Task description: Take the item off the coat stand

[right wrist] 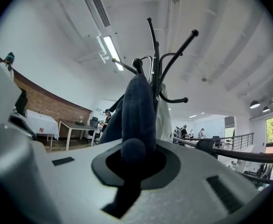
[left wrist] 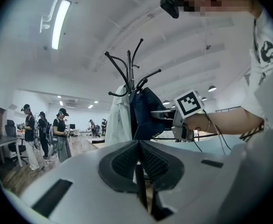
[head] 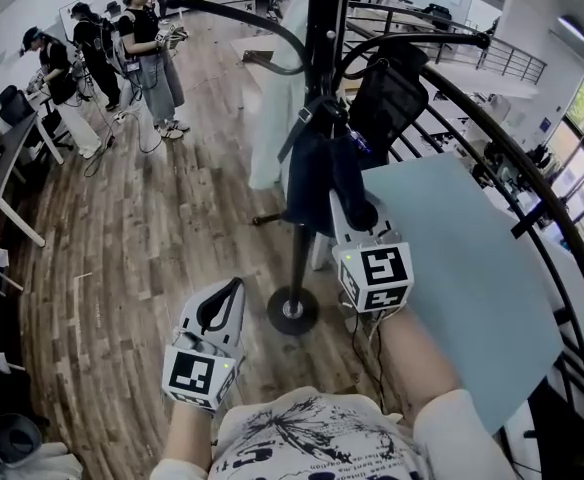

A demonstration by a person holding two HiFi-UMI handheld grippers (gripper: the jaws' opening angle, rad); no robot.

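— Where is the dark, soft cloth garment (right wrist: 137,107) found?
— Hung on the curved black metal coat stand (head: 324,28), pinched by the right tool (head: 352,213); the left tool (head: 230,290) is seen closed, empty.

Beside the dark garment (head: 322,183) hangs a white coat (head: 272,118); floor (head: 152,228) is free leftward, railing (head: 544,216) blocks rightward.
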